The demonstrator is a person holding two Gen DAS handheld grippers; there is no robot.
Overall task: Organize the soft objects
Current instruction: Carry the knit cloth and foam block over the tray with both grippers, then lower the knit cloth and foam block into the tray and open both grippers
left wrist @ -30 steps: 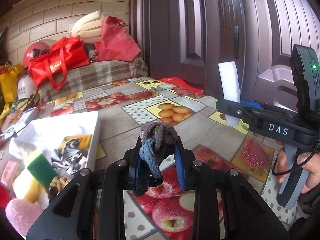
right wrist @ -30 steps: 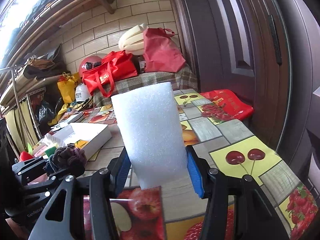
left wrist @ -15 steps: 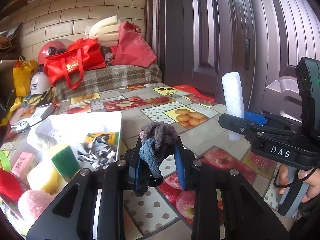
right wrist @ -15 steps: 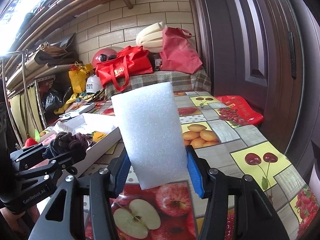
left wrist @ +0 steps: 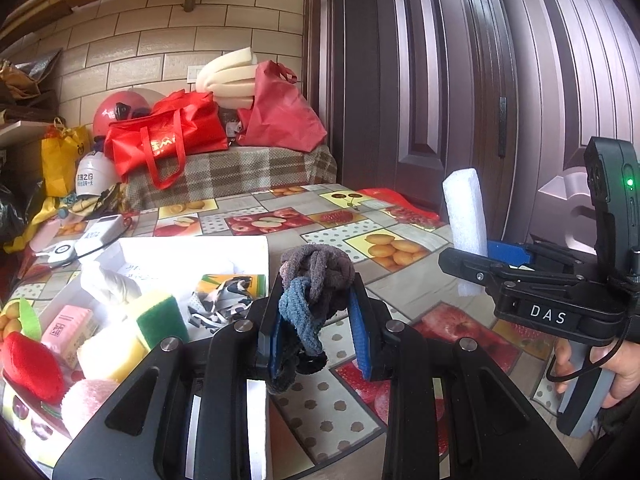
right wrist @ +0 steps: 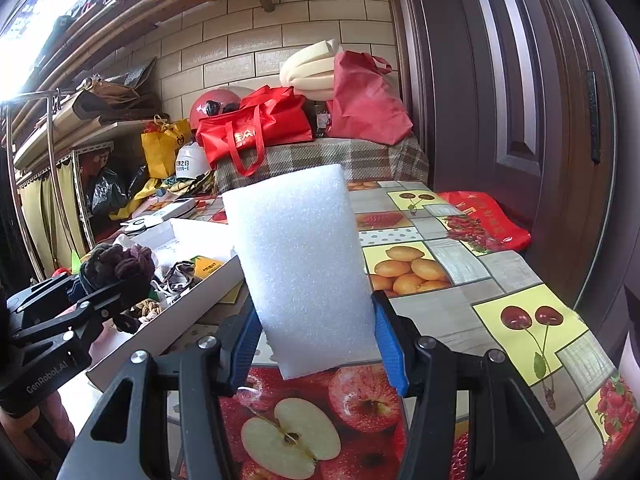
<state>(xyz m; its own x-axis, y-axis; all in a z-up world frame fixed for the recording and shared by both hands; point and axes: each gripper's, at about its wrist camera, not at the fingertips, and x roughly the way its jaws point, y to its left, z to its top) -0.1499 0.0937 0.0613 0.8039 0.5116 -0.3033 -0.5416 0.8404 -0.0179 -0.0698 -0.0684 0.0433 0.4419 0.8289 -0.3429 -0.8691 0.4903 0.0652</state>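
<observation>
My left gripper point(left wrist: 318, 328) is shut on a knotted bundle of grey and blue fuzzy hair ties point(left wrist: 316, 276), held above the fruit-print tablecloth point(left wrist: 360, 392). My right gripper point(right wrist: 314, 332) is shut on an upright white foam block point(right wrist: 300, 264); in the left wrist view this block point(left wrist: 464, 220) shows edge-on at the right. A white shallow box point(left wrist: 192, 256) at the left holds a green and yellow sponge point(left wrist: 156, 316), a pink puff point(left wrist: 86, 400), a red plush piece point(left wrist: 32, 364) and a patterned cloth point(left wrist: 224, 296). The left gripper point(right wrist: 100, 296) hangs over that box's near edge point(right wrist: 168, 328).
A dark door point(left wrist: 460, 80) runs along the right of the table. At the far end a plaid-covered bench point(left wrist: 232, 172) carries red bags point(left wrist: 168, 140), helmets and foam rolls. A red pouch point(right wrist: 484, 220) lies at the table's right edge. A hand point(left wrist: 616, 368) grips the right handle.
Both grippers have swung left, so the white box and its soft items take up more of each view. Each grip is unchanged.
</observation>
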